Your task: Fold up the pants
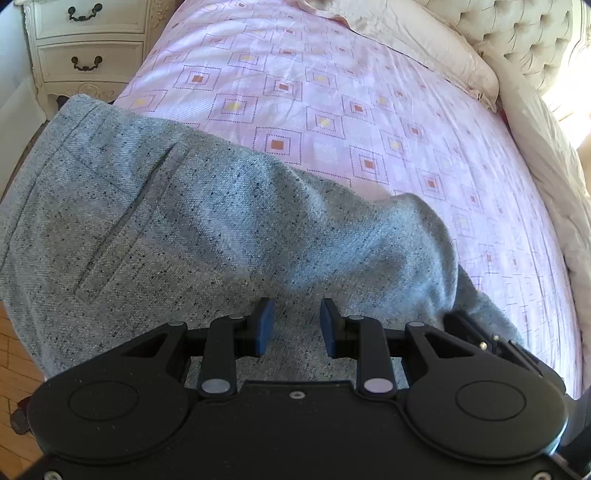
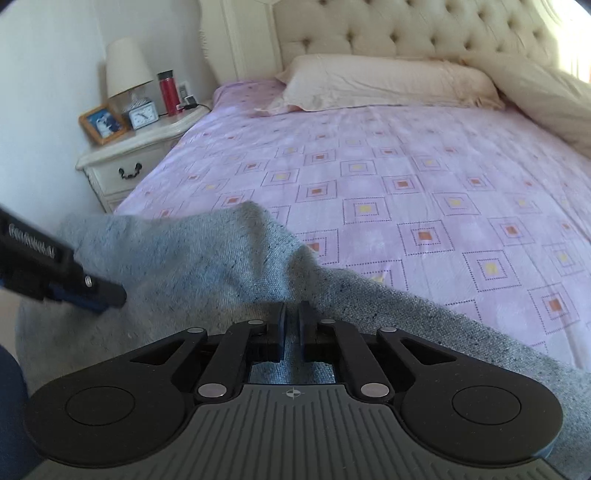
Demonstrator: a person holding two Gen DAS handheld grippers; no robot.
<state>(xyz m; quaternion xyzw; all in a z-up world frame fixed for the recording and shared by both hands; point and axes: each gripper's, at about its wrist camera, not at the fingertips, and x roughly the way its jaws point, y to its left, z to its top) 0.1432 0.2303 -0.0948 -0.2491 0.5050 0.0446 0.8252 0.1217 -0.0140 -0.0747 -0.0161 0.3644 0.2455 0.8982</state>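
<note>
My right gripper pinches a fold of the grey pants on the pink bedsheet, near the bed's edge. Left gripper spread, pads empty above the cloth. 1 fold underway; pants bunched, not flat.

The pants lie on the bed near its foot; the pillow lies at the headboard, the nightstand left.
</note>
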